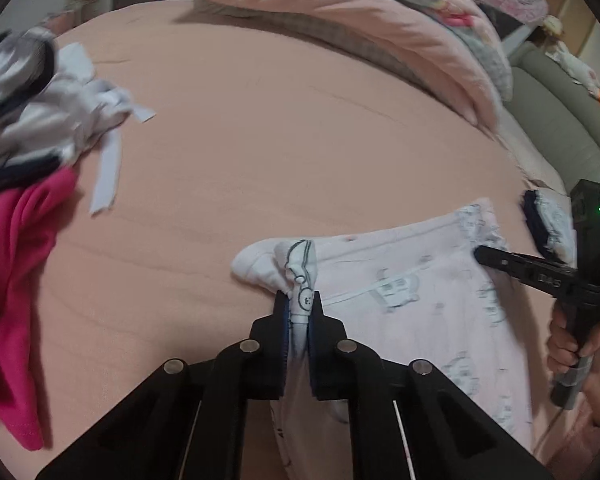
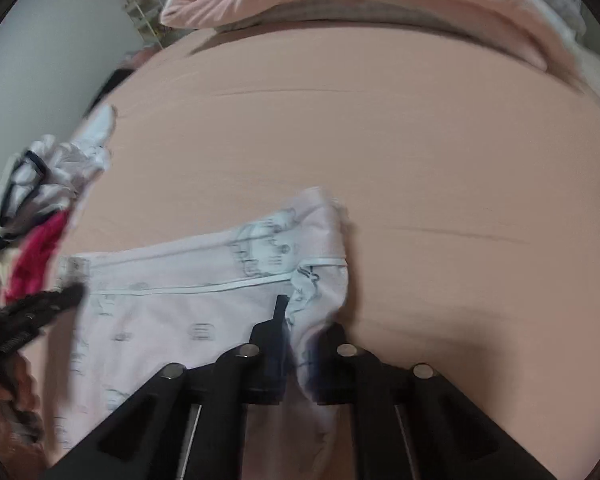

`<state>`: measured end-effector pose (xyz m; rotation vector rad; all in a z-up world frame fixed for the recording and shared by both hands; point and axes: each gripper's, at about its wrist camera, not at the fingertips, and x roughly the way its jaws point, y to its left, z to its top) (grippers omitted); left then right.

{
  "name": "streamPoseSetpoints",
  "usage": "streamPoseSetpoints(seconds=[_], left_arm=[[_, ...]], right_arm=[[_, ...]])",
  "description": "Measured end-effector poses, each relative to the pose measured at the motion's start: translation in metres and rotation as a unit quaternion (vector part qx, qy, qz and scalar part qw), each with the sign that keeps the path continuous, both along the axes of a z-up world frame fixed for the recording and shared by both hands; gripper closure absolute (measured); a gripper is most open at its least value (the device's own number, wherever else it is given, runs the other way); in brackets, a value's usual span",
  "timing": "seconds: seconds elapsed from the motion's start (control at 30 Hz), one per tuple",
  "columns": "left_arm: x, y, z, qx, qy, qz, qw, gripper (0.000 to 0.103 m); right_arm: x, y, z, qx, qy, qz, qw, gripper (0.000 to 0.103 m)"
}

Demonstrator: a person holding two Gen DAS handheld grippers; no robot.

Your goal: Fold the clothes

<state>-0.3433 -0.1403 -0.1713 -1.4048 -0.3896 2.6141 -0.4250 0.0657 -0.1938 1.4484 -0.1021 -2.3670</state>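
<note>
Two grippers, left (image 1: pixel 298 300) and right (image 2: pixel 300 320), pinch one pale-pink garment (image 1: pixel 420 292).

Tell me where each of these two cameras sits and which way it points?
Left wrist view: sits on the left gripper, looking down along its fingers at the pink printed garment on the bed; a hand holding the right gripper shows.
Right wrist view: sits on the right gripper, looking down at the garment; the left gripper shows, blurred.
Shared: garment, bed, clothes pile, folded quilt.
</note>
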Motion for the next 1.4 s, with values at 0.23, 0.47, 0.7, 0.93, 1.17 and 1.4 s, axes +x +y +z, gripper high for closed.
streamPoseSetpoints(seconds=[0.23, 0.47, 0.7, 0.93, 1.17, 1.4], left_arm=[[-0.028, 0.037, 0.042, 0.044, 0.032, -0.088, 0.9946, 0.097], [-0.074, 0.058, -0.024, -0.014, -0.056, -0.096, 0.9937, 0.092], [-0.027, 0.074, 0.037, -0.091, 0.088, -0.133, 0.9829, 0.064], [-0.043, 0.123, -0.018, -0.138, 0.006, -0.228, 0.9638, 0.09], [-0.045, 0.086, 0.025, -0.077, 0.008, -0.157, 0.9846, 0.092], [0.048, 0.147, 0.0, -0.096, -0.053, -0.315, 0.9427, 0.09]], right_arm=[[0.043, 0.07, 0.073, -0.02, 0.076, -0.049, 0.996, 0.098], [-0.005, 0.091, -0.012, 0.036, -0.025, -0.067, 0.997, 0.086], [0.03, 0.108, 0.051, -0.002, 0.08, -0.123, 0.989, 0.066], [0.02, 0.035, 0.012, 0.079, 0.027, 0.015, 0.996, 0.067], [0.008, 0.066, 0.041, 0.051, 0.044, -0.069, 0.995, 0.066], [0.105, 0.029, 0.047, 0.04, 0.012, 0.044, 0.998, 0.065]])
